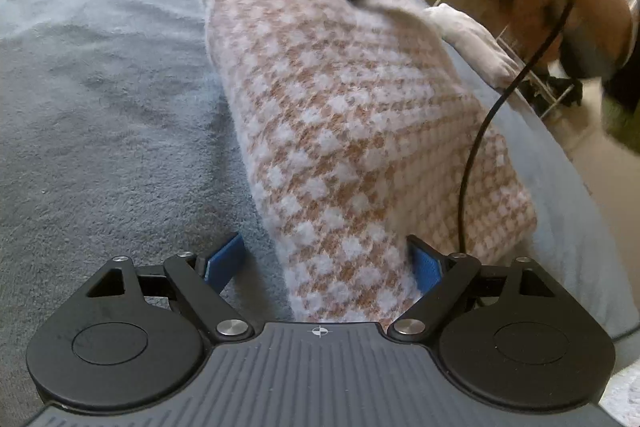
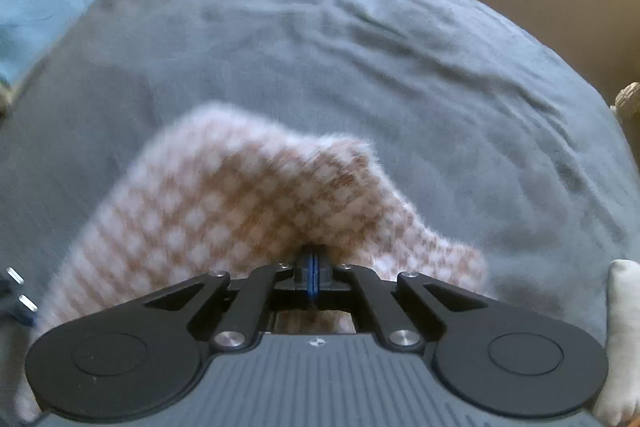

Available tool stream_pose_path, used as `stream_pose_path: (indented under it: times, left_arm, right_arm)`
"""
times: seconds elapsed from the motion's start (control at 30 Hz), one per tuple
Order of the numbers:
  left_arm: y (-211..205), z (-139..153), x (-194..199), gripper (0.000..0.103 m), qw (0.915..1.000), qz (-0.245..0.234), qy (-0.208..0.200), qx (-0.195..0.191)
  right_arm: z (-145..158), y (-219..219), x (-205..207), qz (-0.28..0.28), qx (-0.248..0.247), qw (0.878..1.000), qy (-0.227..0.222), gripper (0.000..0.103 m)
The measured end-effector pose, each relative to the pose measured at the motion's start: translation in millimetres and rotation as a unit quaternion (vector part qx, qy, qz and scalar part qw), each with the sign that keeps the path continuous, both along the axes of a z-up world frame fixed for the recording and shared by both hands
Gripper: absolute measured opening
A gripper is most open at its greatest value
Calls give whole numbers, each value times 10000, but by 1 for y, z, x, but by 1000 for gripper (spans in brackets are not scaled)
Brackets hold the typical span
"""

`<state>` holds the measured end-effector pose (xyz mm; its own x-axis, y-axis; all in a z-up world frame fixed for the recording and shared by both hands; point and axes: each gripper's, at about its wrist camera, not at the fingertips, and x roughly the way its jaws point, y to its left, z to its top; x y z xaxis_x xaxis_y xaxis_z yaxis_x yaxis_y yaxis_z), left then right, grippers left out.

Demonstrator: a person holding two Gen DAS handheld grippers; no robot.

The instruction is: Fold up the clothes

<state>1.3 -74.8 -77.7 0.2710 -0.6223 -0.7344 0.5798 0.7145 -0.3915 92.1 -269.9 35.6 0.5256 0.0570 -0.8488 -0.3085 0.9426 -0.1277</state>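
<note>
Pinching a fuzzy edge of the pink-and-tan checked sweater [image 2: 224, 211], the right gripper [image 2: 313, 273] is clamped tight; the left gripper [image 1: 326, 263] stands wide, straddling the near end unpressed. I'd carry that raised edge low and level, keeping the near end anchored. On the grey bed cover [image 1: 100, 107], the sweater's long axis runs away from the left gripper.

My left gripper [image 1: 325, 259] straddles the sweater's [image 1: 340, 107] near end on the bed [image 1: 100, 107], my right gripper [image 2: 313, 269] pinching its far edge.
</note>
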Motion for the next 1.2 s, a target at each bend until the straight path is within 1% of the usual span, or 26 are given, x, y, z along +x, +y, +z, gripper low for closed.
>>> stream_pose_path:
  times: [0.07, 0.1, 0.17, 0.2, 0.27, 0.3, 0.33, 0.4, 0.43, 0.5, 0.53, 0.57, 0.63, 0.67, 0.7, 0.73, 0.77, 0.8, 0.83, 0.87, 0.93, 0.97, 1.03, 1.13, 1.17, 1.2]
  left_arm:
    - [0, 0, 1, 87, 10000, -22, 6, 6]
    - [0, 0, 1, 87, 10000, -29, 13, 7]
    - [1, -1, 1, 87, 10000, -43, 22, 1]
    - [2, -1, 2, 87, 10000, -51, 21, -10]
    - [4, -3, 3, 87, 10000, -44, 27, -56]
    - [4, -4, 6, 87, 9999, -17, 68, -107]
    - [6, -3, 8, 87, 9998, 15, 128, -174]
    - [7, -3, 11, 87, 9996, -9, 207, -199]
    - [7, -4, 10, 87, 9997, -37, 175, -181]
    - [7, -3, 7, 87, 9998, -73, 106, -139]
    - [7, -3, 7, 87, 9998, -82, 105, -122]
    - [7, -3, 7, 87, 9998, -94, 104, -107]
    - [8, -4, 7, 87, 9998, -91, 104, -112]
    - [9, -4, 7, 87, 9999, -86, 101, -111]
    - [9, -4, 7, 87, 9999, -81, 99, -103]
    - [9, -4, 7, 87, 9999, -69, 94, -103]
    - [10, -4, 6, 87, 9999, -53, 86, -108]
    - [10, -4, 6, 87, 9999, -37, 78, -113]
    - [10, -4, 5, 87, 9999, -20, 70, -119]
    - [12, -4, 6, 87, 9998, -9, 110, -135]
    - [15, -5, 10, 87, 9996, -3, 224, -176]
    - [16, -5, 10, 87, 9996, -11, 219, -179]
    - [17, -5, 8, 87, 9997, -14, 181, -169]
    - [16, -5, 7, 87, 9997, -6, 189, -162]
    - [15, -5, 7, 87, 9997, -7, 193, -152]
    - [13, -5, 7, 87, 9997, -8, 197, -142]
  right_arm:
    - [28, 13, 0, 246, 140, 9991, -312, 0]
    - [36, 21, 0, 393, 239, 9982, -397, 0]
    - [36, 37, 6, 685, 446, 9961, -319, 0]
    - [28, 42, 10, 763, 401, 9960, -230, 0]
    - [-16, 37, 22, 734, 228, 9970, 65, 0]
    - [-38, 30, 31, 601, 226, 9977, 220, 0]
    - [-47, 25, 37, 499, 262, 9980, 274, 0]
    - [-49, 24, 43, 420, 235, 9984, 287, 0]
    - [-46, 28, 43, 417, 120, 9986, 303, 0]
    - [-35, 41, 37, 679, -347, 9967, 260, 0]
    - [-26, 46, 37, 711, -404, 9963, 270, 0]
    - [-13, 48, 38, 640, -294, 9971, 279, 0]
    - [16, 54, 37, 670, 37, 9977, 119, 0]
    - [27, 58, 35, 738, 122, 9972, 26, 0]
    - [31, 61, 36, 796, 178, 9967, 30, 0]
    - [25, 64, 39, 835, 193, 9961, 209, 0]
    - [6, 64, 43, 844, 134, 9948, 562, 0]
    - [-18, 61, 45, 851, 12, 9940, 693, 0]
    - [-42, 57, 45, 863, -125, 9939, 681, 0]
    - [-52, 54, 46, 866, -145, 9941, 635, 0]
    - [-43, 54, 52, 694, -39, 9948, 748, 0]
    - [-36, 54, 52, 639, -35, 9948, 795, 0]
    - [-17, 56, 47, 770, -131, 9943, 724, 0]
    - [24, 54, 36, 754, 89, 9949, 660, 0]
    - [34, 53, 31, 779, 246, 9943, 689, 0]
    - [36, 51, 26, 807, 314, 9931, 789, 0]
